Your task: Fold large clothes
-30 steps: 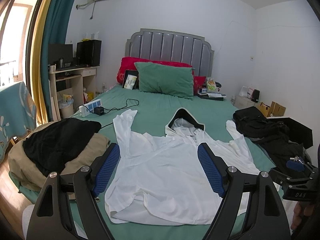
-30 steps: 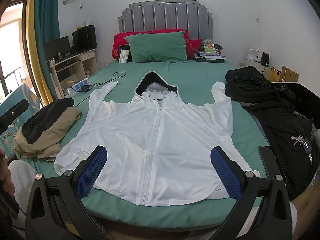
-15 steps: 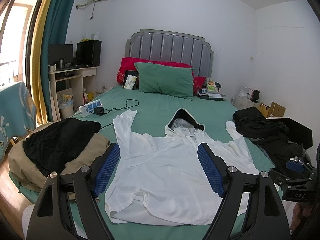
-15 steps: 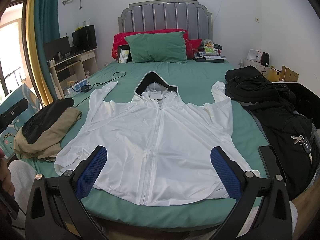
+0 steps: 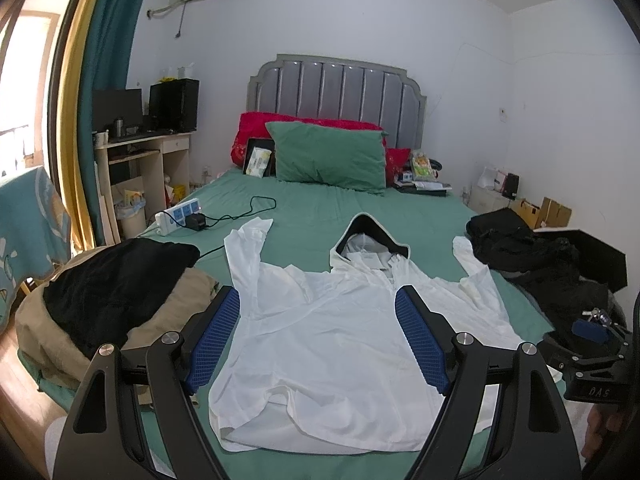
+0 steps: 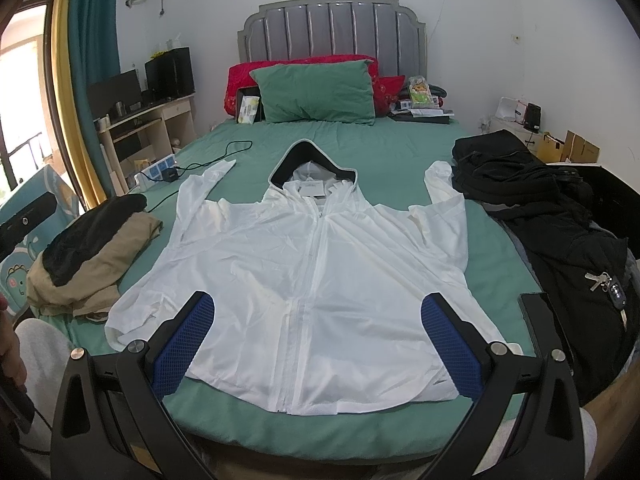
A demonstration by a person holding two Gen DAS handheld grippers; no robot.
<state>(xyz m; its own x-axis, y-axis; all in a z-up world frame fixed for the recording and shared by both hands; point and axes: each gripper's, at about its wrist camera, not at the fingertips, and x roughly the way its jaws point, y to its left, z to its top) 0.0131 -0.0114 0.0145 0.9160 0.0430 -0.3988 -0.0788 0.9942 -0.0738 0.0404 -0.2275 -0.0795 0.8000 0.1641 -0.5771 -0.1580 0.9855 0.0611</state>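
Filling most of both frames, the green-sheeted bed (image 6: 400, 152) is serving as our work surface, its grey headboard (image 6: 332, 28) sitting at the top centre. We are looking at a white hooded jacket (image 6: 312, 264) lying flat, front side up and zipped, in the middle of the frame, hood pointing toward the green pillow (image 6: 316, 90) and both sleeves angling up and outward; spread like this, every edge is reachable for a fold. We are holding the left gripper (image 5: 320, 340) low in the left wrist view, its jaws spread wide and gripping nothing, hovering over the jacket's left half. We are keeping the right gripper (image 6: 320, 344) equally agape and empty at the bottom of the right wrist view, above the hem near the zipper. At the left of the frame a black and tan clothes pile (image 6: 88, 248) is sitting beside the jacket, perhaps already folded, while black garments (image 6: 552, 216) with keys (image 6: 608, 284) on them are lying at the right, clear of the jacket. We are judging that folding has not yet begun, and a sleeve or side edge seems the likely first grasp.
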